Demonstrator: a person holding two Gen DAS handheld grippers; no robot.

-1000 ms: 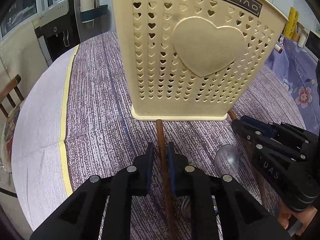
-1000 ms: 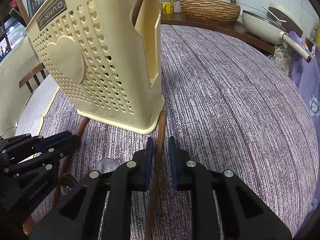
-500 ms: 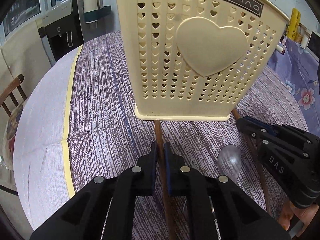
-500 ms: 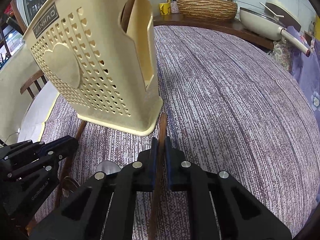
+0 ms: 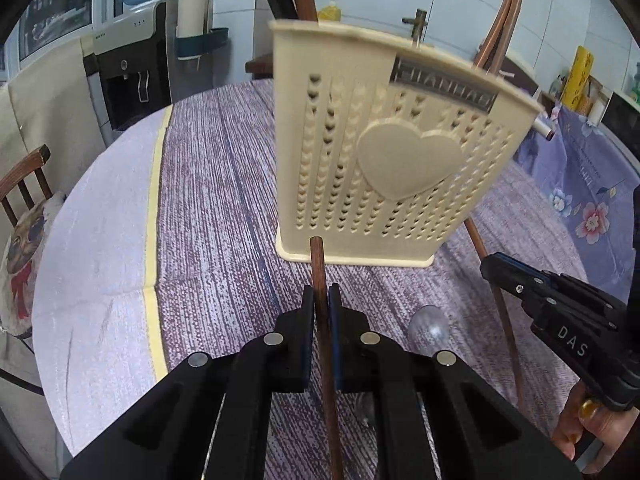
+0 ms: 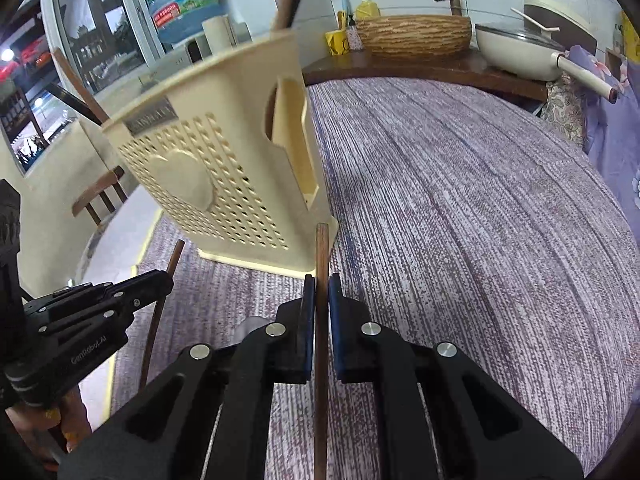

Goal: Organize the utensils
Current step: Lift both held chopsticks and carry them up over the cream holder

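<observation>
A cream plastic utensil holder (image 5: 392, 160) with heart-shaped holes stands on the purple tablecloth; it also shows in the right wrist view (image 6: 224, 184). My left gripper (image 5: 321, 300) is shut on a brown wooden chopstick (image 5: 320, 280), lifted off the cloth in front of the holder. My right gripper (image 6: 319, 292) is shut on a second brown chopstick (image 6: 321, 256) near the holder's right corner. Each gripper shows in the other's view, the right one (image 5: 568, 320) and the left one (image 6: 92, 308). A metal spoon (image 5: 430, 328) lies on the cloth between them. Brown sticks stand in the holder (image 5: 500, 28).
The round table (image 5: 120, 208) has a pale uncovered edge at the left. A wooden chair (image 5: 24, 184) stands left. A woven basket (image 6: 414, 34) and a white pan (image 6: 528, 52) sit on a counter at the back. A water dispenser (image 5: 132, 68) stands behind.
Both grippers closed on their chopsticks and lifted them off the cloth, pulling back and up from the holder, which now looks smaller and farther.
</observation>
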